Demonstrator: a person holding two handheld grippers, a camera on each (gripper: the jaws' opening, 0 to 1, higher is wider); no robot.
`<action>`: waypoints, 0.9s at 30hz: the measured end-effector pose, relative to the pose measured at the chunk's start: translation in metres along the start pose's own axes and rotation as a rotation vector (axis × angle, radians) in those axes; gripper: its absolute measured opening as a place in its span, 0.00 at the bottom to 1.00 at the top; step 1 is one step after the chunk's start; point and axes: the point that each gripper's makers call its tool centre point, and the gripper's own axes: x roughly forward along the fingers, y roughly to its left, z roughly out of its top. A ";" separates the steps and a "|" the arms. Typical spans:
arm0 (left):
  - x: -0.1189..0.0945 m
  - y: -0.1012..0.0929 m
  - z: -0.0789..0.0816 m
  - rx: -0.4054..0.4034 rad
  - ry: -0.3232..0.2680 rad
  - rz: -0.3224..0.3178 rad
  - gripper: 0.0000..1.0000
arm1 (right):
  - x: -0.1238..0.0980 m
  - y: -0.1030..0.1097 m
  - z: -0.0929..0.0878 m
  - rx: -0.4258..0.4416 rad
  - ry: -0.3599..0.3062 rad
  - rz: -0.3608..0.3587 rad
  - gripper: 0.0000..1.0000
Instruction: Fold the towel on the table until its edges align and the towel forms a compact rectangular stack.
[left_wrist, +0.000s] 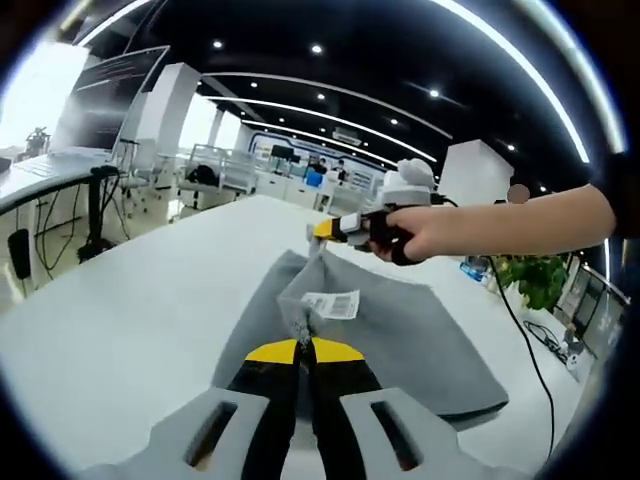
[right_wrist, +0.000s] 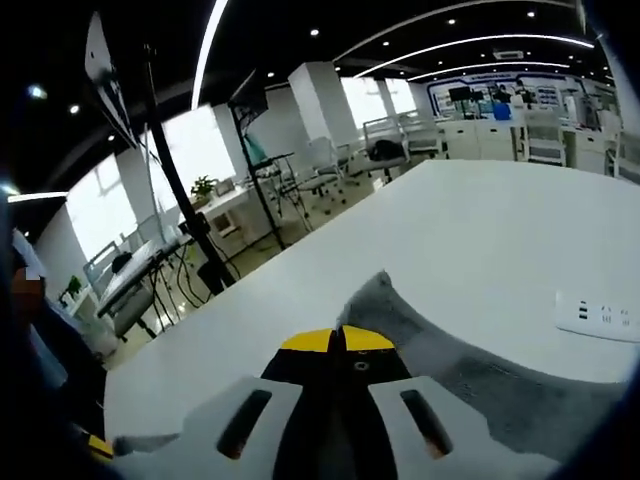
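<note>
left gripper view: left gripper (left_wrist: 303, 345) at bottom centre, yellow-tipped jaws pressed together, pinching a raised fold of the grey towel (left_wrist: 400, 335). towel spread on the white table (left_wrist: 120, 320), well in from the table's near and left edges, lifted into a peak at the pinch point. white label (left_wrist: 330, 304) with dark print seen on the towel just beyond the pinched fold. right gripper (left_wrist: 330, 229) entering from the right, held by a person's hand (left_wrist: 420, 232), tip pinching the towel's far corner and holding it raised off the table. black cable (left_wrist: 525, 340) trailing from that hand down across the table's right side. green plant (left_wrist: 530, 275) beyond the table's right edge.

right gripper view: right gripper (right_wrist: 340, 342) at bottom centre, yellow tips closed together on the grey towel (right_wrist: 480, 385), cloth bunched up against the tips. rest of the towel lying on the white table (right_wrist: 480, 230) to the right of the jaws. white power strip (right_wrist: 598, 316) resting on the table near the right edge of the view, apart from the towel. black stand (right_wrist: 180, 190) on the floor beyond the table's left edge.
</note>
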 end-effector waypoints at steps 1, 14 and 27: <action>0.000 0.001 -0.001 -0.006 0.000 0.004 0.03 | 0.001 0.000 -0.001 -0.001 0.002 -0.001 0.00; 0.006 0.018 -0.020 -0.093 -0.003 0.043 0.03 | 0.032 0.007 -0.027 -0.027 0.049 -0.003 0.00; 0.011 0.026 -0.020 -0.173 -0.040 0.043 0.16 | 0.048 0.004 -0.045 -0.030 0.057 0.000 0.00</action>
